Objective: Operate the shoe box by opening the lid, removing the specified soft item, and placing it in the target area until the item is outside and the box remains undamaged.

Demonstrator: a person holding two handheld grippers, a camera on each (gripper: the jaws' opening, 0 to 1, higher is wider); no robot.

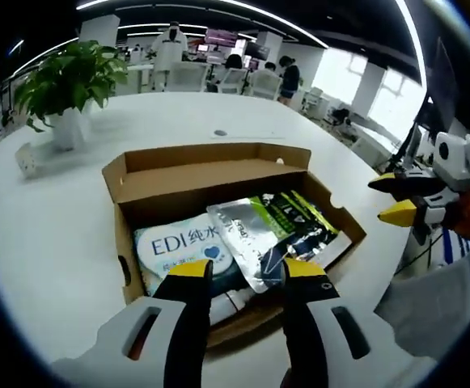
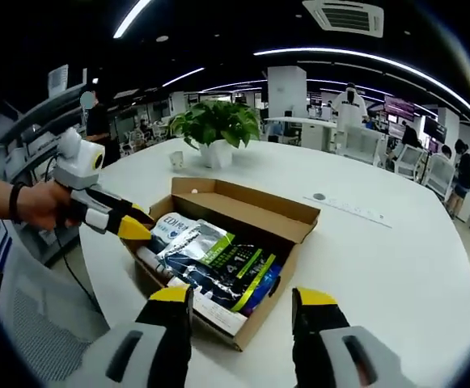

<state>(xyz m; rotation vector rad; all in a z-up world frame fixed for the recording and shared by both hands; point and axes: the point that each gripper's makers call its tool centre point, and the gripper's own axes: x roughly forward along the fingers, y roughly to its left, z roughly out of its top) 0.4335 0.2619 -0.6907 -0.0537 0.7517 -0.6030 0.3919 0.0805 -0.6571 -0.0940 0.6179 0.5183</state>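
- Left gripper view: my left gripper [image 1: 247, 273] hangs with jaws parted and nothing between them, just over the near edge of the shoe box [image 1: 210, 174] on the white table [image 1: 57, 218]. The lid is already folded back. Inside lie a blue-and-white wipes pack [image 1: 182, 246], a silver pouch [image 1: 247, 234] and a dark green-striped pouch [image 1: 303, 222], all still in the box.
- My right gripper [image 1: 400, 198] comes in from the right, empty; whether its tips stand apart or meet I cannot tell here.
- Right gripper view: my right gripper [image 2: 243, 303] shows wide apart, empty, short of the shoe box [image 2: 287, 220]. The left gripper [image 2: 133, 226] hovers at the box's far rim.
- Left to do, I judge: grasp, lift out, place. Which pack is the specified one, and the target area, I can't make out.
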